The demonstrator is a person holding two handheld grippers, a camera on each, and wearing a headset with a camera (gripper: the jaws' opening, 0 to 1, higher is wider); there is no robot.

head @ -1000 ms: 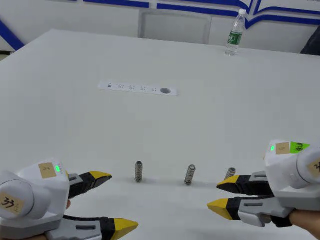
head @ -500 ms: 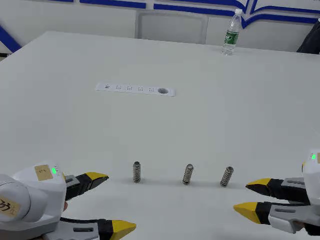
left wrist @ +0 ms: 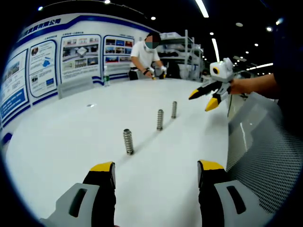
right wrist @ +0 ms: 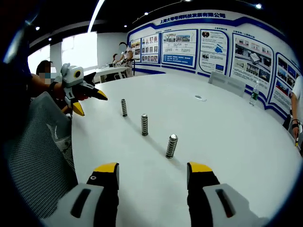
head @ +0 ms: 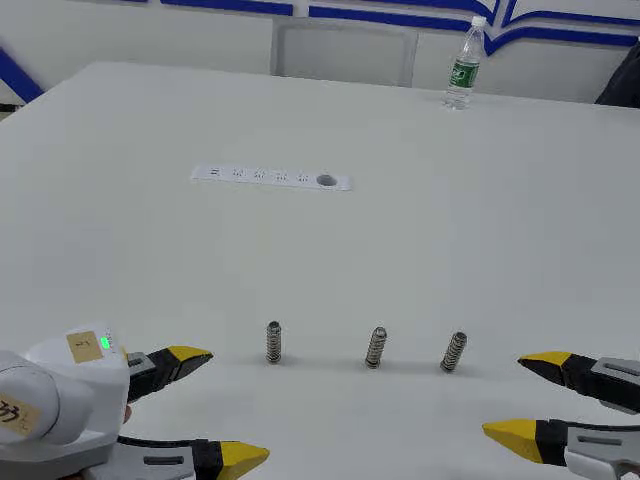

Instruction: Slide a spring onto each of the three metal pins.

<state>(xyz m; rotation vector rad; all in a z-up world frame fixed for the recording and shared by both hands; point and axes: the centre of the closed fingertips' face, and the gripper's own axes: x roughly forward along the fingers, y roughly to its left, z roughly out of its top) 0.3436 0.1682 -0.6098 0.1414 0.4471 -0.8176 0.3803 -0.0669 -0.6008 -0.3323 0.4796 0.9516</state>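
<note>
- Three springs stand in a row across the near part of the desk (head: 420, 230): the left spring (head: 274, 342), the middle spring (head: 375, 348) and the right spring (head: 454, 352), evenly spaced and apart from one another.
- Each stands on end with its long axis rising from the desk top. In the head view the middle and right ones lean a little to the right.
- In the right gripper view a rounded metal pin tip (right wrist: 173, 137) shows above the coils of the nearest spring.
- The left claw (head: 238, 403) is released and holds nothing. It sits near and left of the row, with its yellow tips pointing right.
- The right claw (head: 503, 396) is likewise spread wide and empty. It sits just right of the right spring, clear of it, with its tips pointing left.
- The desk is large, plain and white. A white power strip (head: 270, 178) lies flat farther back, and a water bottle (head: 462, 65) stands upright near the far edge.
- A grey chair (head: 345, 52) sits behind the desk.
- The walls carry blue-and-white display panels (right wrist: 189, 47), with strip lights overhead.
- A mesh chair back (left wrist: 260, 156) shows by the near desk edge.
</note>
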